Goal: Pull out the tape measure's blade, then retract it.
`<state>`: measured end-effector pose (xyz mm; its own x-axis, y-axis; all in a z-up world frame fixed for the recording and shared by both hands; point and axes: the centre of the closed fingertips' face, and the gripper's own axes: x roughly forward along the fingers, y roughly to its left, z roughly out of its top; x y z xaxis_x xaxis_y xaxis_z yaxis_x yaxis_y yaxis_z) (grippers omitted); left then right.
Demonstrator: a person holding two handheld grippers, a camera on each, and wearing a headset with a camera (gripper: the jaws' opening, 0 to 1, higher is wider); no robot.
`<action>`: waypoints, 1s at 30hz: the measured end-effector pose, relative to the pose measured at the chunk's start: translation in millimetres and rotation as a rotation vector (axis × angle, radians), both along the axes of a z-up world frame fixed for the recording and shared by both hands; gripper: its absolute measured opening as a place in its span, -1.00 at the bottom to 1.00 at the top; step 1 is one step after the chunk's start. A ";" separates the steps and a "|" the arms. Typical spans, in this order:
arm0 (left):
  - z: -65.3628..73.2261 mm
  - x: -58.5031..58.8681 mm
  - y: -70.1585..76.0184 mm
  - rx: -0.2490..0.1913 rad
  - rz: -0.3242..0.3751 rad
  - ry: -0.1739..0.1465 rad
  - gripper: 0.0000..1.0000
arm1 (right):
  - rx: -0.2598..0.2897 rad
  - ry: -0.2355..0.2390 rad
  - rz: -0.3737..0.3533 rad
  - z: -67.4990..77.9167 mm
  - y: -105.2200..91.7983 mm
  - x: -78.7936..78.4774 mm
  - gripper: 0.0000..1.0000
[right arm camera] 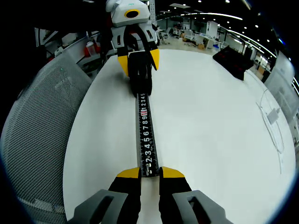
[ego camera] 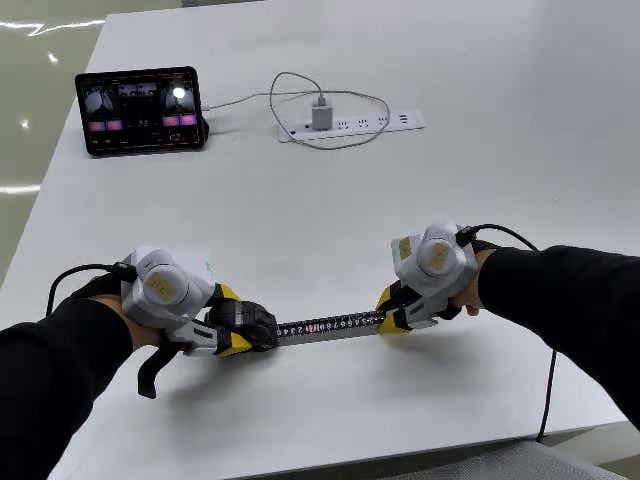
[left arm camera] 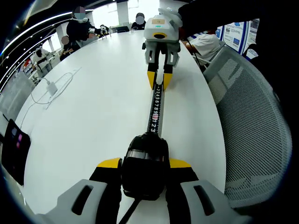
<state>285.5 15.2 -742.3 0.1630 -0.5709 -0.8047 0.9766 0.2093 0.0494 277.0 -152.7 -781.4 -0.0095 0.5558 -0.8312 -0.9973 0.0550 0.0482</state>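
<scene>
Black tape measure (left arm camera: pixel 144 161): clamps it w/ left hand-held gripper (ego camera: pixel 238 320) as anchor — pinches blade (right arm camera: pixel 144 130) tip w/ right hand-held gripper (right arm camera: pixel 149 173) for tension.

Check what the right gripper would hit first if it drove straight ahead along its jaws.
The right gripper is shut on the blade, which runs straight ahead to the case, held in the left gripper. So the case most likely comes first; depth along the blade is hard to judge.
</scene>
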 end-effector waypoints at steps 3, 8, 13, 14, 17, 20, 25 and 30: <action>0.0 0.1 0.0 0.000 0.000 0.000 -0.40 | 0.000 0.001 0.000 0.2 -0.7 0.1 -0.79; -0.2 0.2 0.1 0.001 0.000 0.001 -0.40 | 0.001 0.005 -0.005 0.5 -2.9 -0.2 -0.79; 0.0 0.1 0.2 0.001 0.000 0.001 -0.40 | 0.000 0.008 -0.010 0.6 -5.4 -0.5 -0.79; 0.1 0.0 0.2 0.001 0.000 0.001 -0.40 | 0.000 0.009 -0.010 0.7 -6.0 -0.4 -0.79; 0.2 -0.1 0.2 0.001 0.001 0.001 -0.40 | 0.001 0.009 -0.012 1.0 -7.1 -0.1 -0.79; 0.2 -0.2 0.3 0.001 0.001 0.002 -0.40 | 0.001 0.010 -0.012 1.4 -7.9 -0.2 -0.79; -0.3 0.2 0.3 0.001 0.002 0.002 -0.40 | 0.000 0.010 -0.013 1.4 -10.5 0.1 -0.79; -0.4 0.2 0.1 0.001 0.004 0.001 -0.40 | 0.001 0.013 -0.018 1.4 -13.9 0.4 -0.79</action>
